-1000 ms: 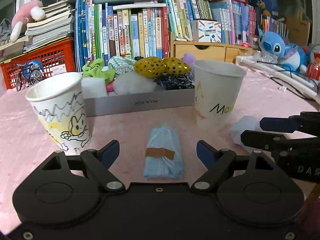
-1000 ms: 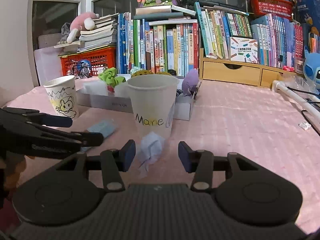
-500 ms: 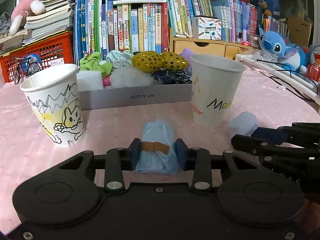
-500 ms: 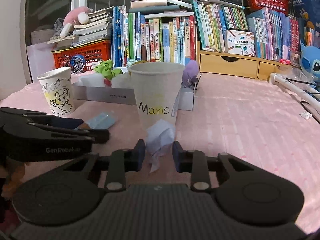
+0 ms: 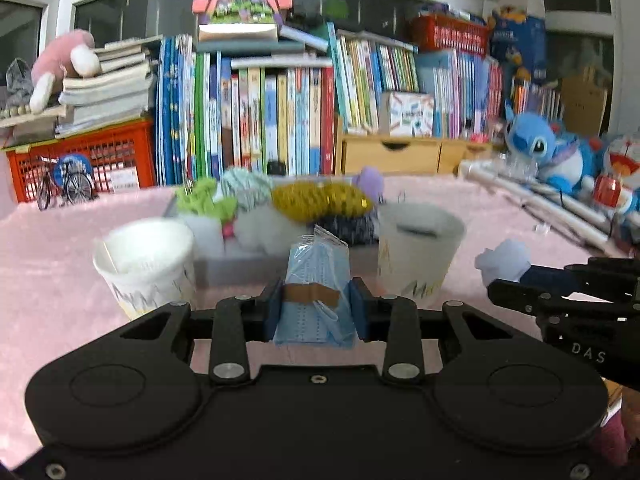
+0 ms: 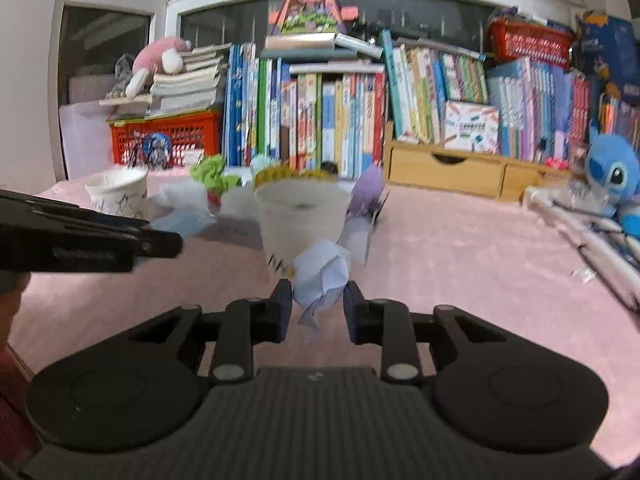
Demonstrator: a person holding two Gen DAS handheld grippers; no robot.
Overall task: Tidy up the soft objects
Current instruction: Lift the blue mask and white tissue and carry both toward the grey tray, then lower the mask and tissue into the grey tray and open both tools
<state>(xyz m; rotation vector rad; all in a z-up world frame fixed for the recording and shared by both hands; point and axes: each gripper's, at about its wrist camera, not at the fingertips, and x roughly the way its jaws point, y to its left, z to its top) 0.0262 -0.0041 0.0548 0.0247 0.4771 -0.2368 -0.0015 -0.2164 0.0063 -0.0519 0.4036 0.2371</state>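
— Left gripper [image 5: 316,310], what's it got?

— Jaws clamped on a folded blue face-mask pack [image 5: 317,292] with a brown band round its middle. Blue pads press both sides. The pack sits low centre of the left wrist frame, clear of the pink bench [image 5: 60,248].

— And the right gripper [image 6: 316,312]?

— Jaws closed onto a crumpled pale lilac tissue [image 6: 322,276]. It bulges above the pads and a corner hangs below them. Centre of the right wrist frame, also off the bench. Both sets of jaws have just been closing, each with its soft thing between them.

— Cups?

— Two paper cups. The doodled cup [image 5: 146,260] sits left of centre in the left wrist frame. The lettered cup [image 5: 418,252] sits right of centre there; in the right wrist frame it stands directly behind the tissue. Both upright, and I can't make out anything in either.

— What's behind them?

— A grey shallow box [image 5: 236,268] between and behind the cups, heaped with soft bits: green scrunchie [image 5: 204,200], gold spotted piece [image 5: 320,200], white fluff [image 5: 268,228], something purple [image 5: 370,186]. Blurred, so details are doubtful.

— Further back?

— Row of books [image 5: 280,120] across the upper middle, red crate [image 5: 80,160] at upper left, blue plush toy [image 5: 548,152] at right.

— Grippers close together?

— Side by side. Each shows at the edge of the other's frame.
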